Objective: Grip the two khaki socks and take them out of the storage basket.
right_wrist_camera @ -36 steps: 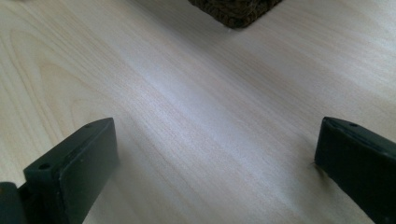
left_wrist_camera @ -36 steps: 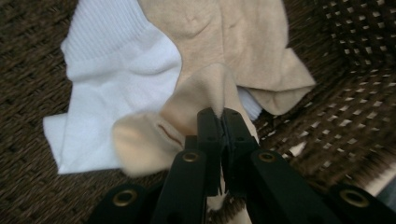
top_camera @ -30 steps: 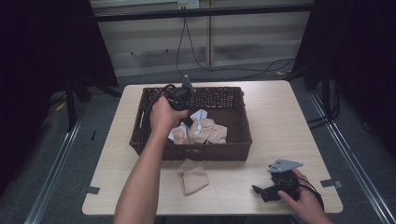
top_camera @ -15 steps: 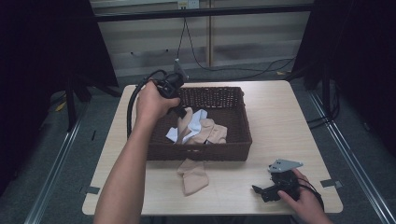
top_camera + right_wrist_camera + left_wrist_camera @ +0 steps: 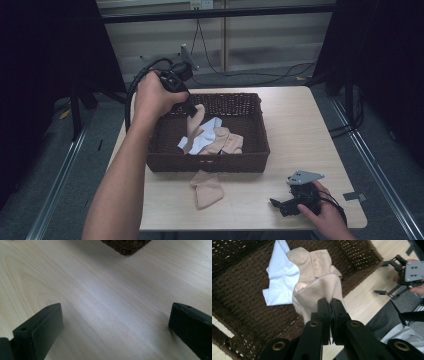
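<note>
My left gripper (image 5: 189, 108) hangs over the left half of the brown wicker basket (image 5: 210, 166), shut on the top of a beige sock (image 5: 195, 121) that dangles from it, its lower end among the cloths. In the left gripper view the jaws (image 5: 330, 304) pinch the sock (image 5: 322, 287) above the basket floor (image 5: 249, 310). Below it lie a white cloth (image 5: 209, 138) and more beige socks (image 5: 229, 143). Another beige sock (image 5: 207, 188) lies on the table in front of the basket. My right gripper (image 5: 279, 206) rests open on the table at the front right, nothing between its jaws (image 5: 116, 322).
The light wooden table (image 5: 300, 130) has free room right of the basket. A basket corner (image 5: 125, 246) shows beyond the right gripper's jaws. Cables trail on the floor behind the table. Dark curtains stand at both sides.
My left hand has risen and shifted left, drawing the beige sock up out of the pile in the basket. The right gripper has stayed where it was.
</note>
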Tool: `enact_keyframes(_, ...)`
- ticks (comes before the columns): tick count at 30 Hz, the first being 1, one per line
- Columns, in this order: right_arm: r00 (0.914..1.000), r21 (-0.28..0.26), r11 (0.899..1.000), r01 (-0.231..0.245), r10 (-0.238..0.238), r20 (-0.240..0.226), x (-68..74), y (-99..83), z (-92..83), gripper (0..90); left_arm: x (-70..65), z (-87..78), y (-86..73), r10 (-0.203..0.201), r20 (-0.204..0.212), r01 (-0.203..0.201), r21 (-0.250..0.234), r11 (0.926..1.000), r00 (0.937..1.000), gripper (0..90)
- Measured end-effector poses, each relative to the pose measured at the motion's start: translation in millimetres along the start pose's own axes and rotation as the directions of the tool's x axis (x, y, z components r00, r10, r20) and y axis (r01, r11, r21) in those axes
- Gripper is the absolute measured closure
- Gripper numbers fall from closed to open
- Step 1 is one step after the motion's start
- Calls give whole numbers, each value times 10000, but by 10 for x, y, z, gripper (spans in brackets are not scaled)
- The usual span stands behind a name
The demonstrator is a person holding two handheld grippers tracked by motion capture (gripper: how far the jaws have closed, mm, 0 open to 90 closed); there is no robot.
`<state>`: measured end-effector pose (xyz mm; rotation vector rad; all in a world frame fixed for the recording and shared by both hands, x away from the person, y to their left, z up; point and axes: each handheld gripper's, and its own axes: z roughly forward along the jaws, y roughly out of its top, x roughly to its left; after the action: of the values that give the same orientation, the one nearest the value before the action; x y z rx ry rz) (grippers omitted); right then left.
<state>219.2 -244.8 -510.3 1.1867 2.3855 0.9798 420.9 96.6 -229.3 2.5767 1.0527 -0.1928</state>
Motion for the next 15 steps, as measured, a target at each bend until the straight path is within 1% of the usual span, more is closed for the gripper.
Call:
enact_keyframes(3,10000,11,10000,37,-37,-8,-2,-1,0,0,-47,-95,-7,134,14,-134,92,9999,9999,874)
enact_keyframes(4,10000,21,10000,36,-36,22,-2,0,-1,0,-70,-123,-12,76,-7,-76,114,9999,10000,874)
enact_keyframes(7,10000,8,10000,38,-38,-7,-2,0,0,0,-118,-193,-29,147,158,-149,124,9998,9998,874)
enact_keyframes(8,10000,12,10000,35,-35,12,-2,-1,-1,0,-132,-215,-33,168,143,-170,155,9997,9998,874)
enact_keyframes(10,10000,41,10000,-10,10,-15,1,-1,-2,0,-148,-250,-43,197,130,-199,211,9996,9997,874)
enact_keyframes(14,10000,48,10000,0,0,11,1,0,-3,0,-163,-289,-78,309,254,-314,198,9993,9992,874)
enact_keyframes(15,10000,41,10000,-7,7,-14,1,-1,-2,0,-171,-297,-90,337,196,-341,222,9992,9992,874)
